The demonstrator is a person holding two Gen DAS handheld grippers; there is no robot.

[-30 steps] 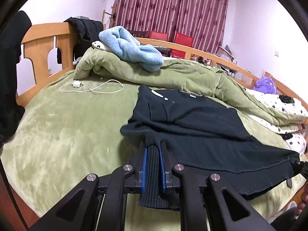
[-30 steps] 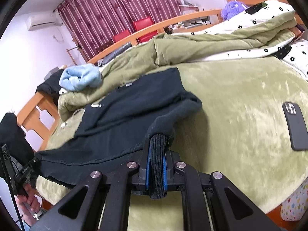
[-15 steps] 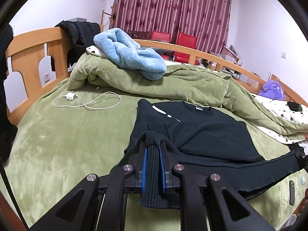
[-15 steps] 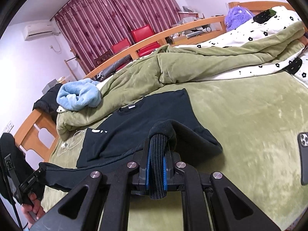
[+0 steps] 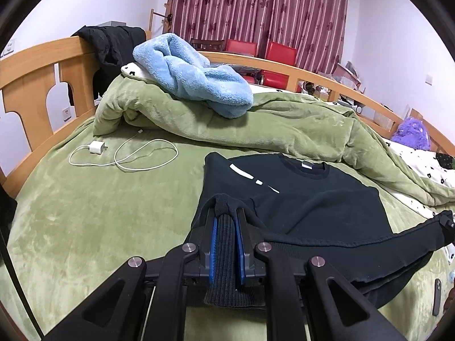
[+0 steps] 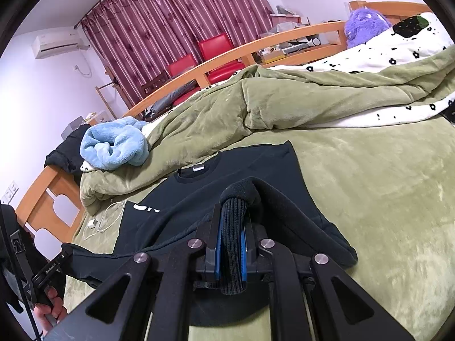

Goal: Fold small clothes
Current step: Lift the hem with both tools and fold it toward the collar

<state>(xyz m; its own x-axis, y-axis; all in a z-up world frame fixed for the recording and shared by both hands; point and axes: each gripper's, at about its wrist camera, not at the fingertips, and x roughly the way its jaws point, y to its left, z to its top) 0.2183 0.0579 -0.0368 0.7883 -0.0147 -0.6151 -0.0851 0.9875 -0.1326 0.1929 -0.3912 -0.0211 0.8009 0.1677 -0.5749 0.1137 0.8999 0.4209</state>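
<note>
A black sweatshirt (image 5: 312, 199) lies flat on the green bedspread, collar and grey tag (image 5: 307, 164) at the far side. My left gripper (image 5: 226, 216) is shut on the ribbed hem at the garment's left side, the rib hanging down between the blue pads. My right gripper (image 6: 231, 213) is shut on the ribbed hem at the sweatshirt's (image 6: 204, 187) right side. The hem is lifted and stretched between both grippers, doubled back over the body. The right gripper's tip shows at the right edge of the left wrist view (image 5: 446, 224). The left gripper and a hand (image 6: 51, 298) show low on the left of the right wrist view.
A rumpled green duvet (image 5: 284, 125) with a blue fleece (image 5: 193, 76) on it lies just past the collar. A white charger and cable (image 5: 122, 153) lie left of the sweatshirt. A wooden headboard (image 5: 34, 65) stands at the left, a dark phone (image 5: 436, 295) lies at the right.
Both grippers have carried the hem forward over the sweatshirt toward the collar, still shut on it. The folded-over part is larger. The phone has left the right wrist view.
</note>
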